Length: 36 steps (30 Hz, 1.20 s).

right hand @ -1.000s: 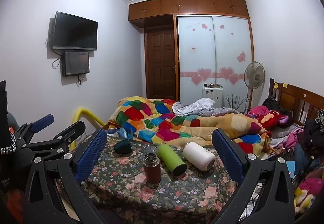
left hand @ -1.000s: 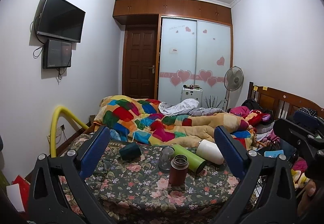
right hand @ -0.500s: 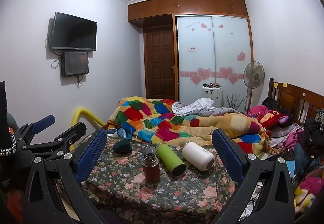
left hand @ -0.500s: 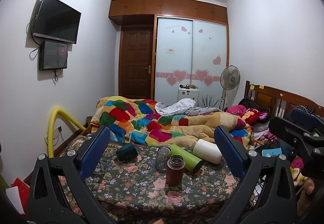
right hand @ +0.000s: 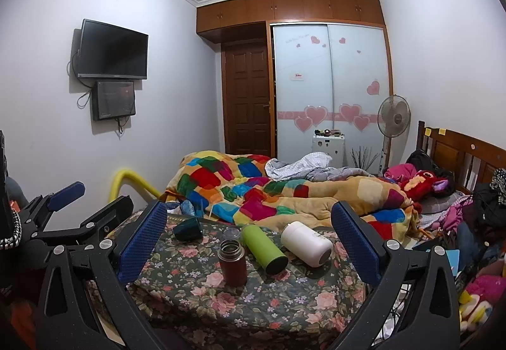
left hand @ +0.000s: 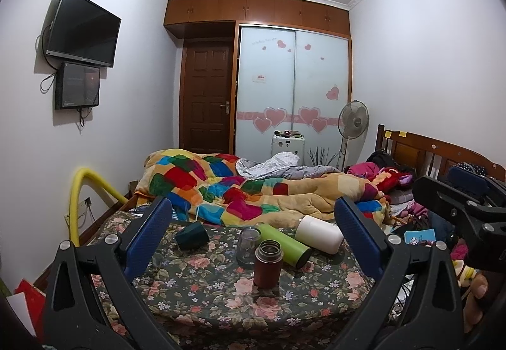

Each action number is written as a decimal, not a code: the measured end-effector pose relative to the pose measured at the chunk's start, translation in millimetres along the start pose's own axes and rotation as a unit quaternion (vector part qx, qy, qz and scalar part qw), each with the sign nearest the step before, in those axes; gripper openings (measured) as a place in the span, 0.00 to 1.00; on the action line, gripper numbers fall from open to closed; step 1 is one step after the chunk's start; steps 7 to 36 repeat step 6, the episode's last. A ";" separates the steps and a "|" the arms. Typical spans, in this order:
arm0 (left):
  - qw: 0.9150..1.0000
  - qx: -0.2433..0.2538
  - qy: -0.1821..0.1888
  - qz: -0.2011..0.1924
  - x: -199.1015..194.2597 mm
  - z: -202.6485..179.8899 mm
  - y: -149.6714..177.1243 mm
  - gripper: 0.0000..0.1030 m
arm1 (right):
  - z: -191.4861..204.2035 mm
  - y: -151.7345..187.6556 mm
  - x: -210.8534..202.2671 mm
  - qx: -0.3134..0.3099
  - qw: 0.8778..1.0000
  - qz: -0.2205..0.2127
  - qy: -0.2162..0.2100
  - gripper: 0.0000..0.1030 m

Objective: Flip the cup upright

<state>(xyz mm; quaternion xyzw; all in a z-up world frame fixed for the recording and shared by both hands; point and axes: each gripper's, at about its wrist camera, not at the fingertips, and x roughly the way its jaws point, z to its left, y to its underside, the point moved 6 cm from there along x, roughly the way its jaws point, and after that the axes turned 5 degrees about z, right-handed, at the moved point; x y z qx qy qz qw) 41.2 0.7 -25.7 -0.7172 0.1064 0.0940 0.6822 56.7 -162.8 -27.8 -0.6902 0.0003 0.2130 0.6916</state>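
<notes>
Cups and bottles sit in a little cluster on the floral tablecloth (left hand: 202, 290), and most of them are tipped over. The dark green cup (left hand: 191, 235) lies on its side at the far left of the bunch, mouth facing roughly toward the cameras. The lime green bottle (left hand: 283, 244) is also down on its side, running diagonally, and the white bottle (left hand: 319, 233) lies just beside it on the right, close to the edge of the patchwork blanket (left hand: 253, 191). A small clear glass (left hand: 248, 247) stands between the dark cup and the green bottle, though whether it's mouth up or down is hard to tell. The reddish-brown flask (left hand: 268, 263) is standing upright, lid off, nearest the cameras.

The left gripper (left hand: 253, 239) hangs back from the table with its blue-padded jaws spread wide and nothing between them, framing the whole cluster. Same story for the right gripper (right hand: 249, 237): jaws wide apart, holding nothing, well short of the cups. From the right wrist view the left gripper shows off to the side, low and left of the table, and the white bottle (right hand: 306, 243) sits closest to the right one's right pad.

A fan (left hand: 353, 122) stands by the wardrobe (left hand: 294, 90) in back.
</notes>
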 end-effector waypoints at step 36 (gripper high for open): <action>1.000 -0.010 -0.004 0.001 2.2 5.8 1.5 1.00 | 0.3 -0.5 3.7 -0.002 1.000 0.006 0.002 1.00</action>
